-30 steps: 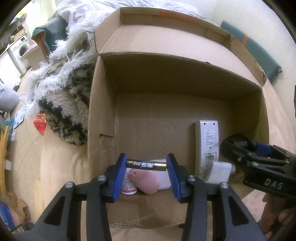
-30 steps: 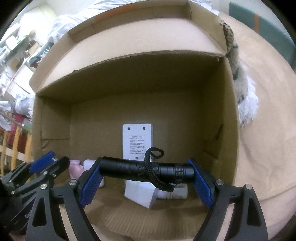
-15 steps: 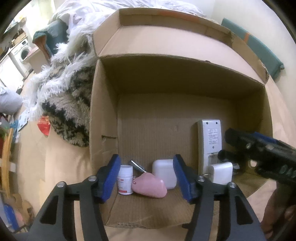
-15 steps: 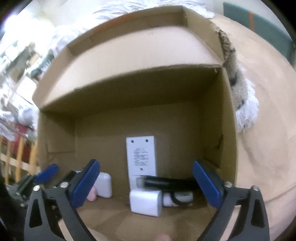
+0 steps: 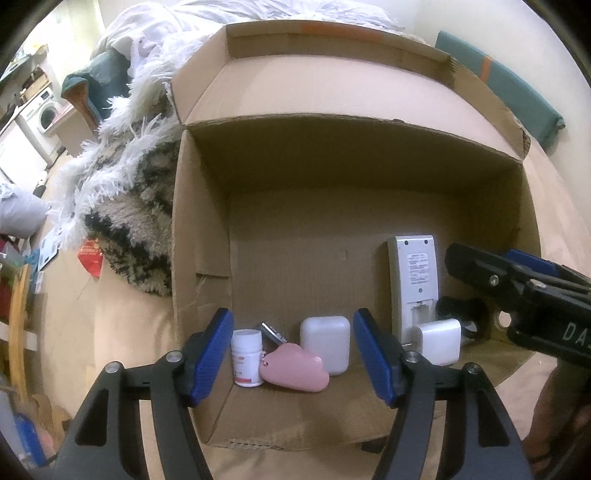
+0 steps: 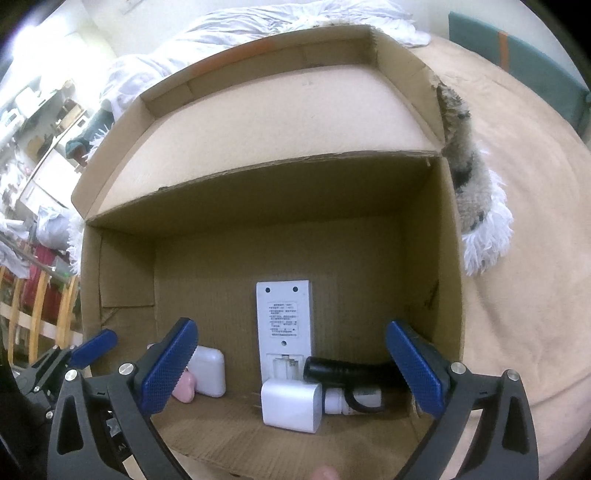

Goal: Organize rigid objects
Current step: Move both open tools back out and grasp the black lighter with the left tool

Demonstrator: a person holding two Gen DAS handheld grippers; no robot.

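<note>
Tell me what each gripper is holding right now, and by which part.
Nothing is held. The left gripper and right gripper are both open and empty above the cardboard box.

This is a home, a lived-in bedroom by the look of it. A rumpled white duvet (image 5: 258, 22) and a shaggy throw (image 5: 125, 192) lie heaped on a tan bedsheet (image 6: 524, 258), where an open cardboard box (image 5: 199, 258) also sits. Off to the left stands a washing machine (image 5: 42, 116), and in the right wrist view there are cluttered shelves (image 6: 22, 110) and wooden chair backs (image 6: 40, 306).
</note>
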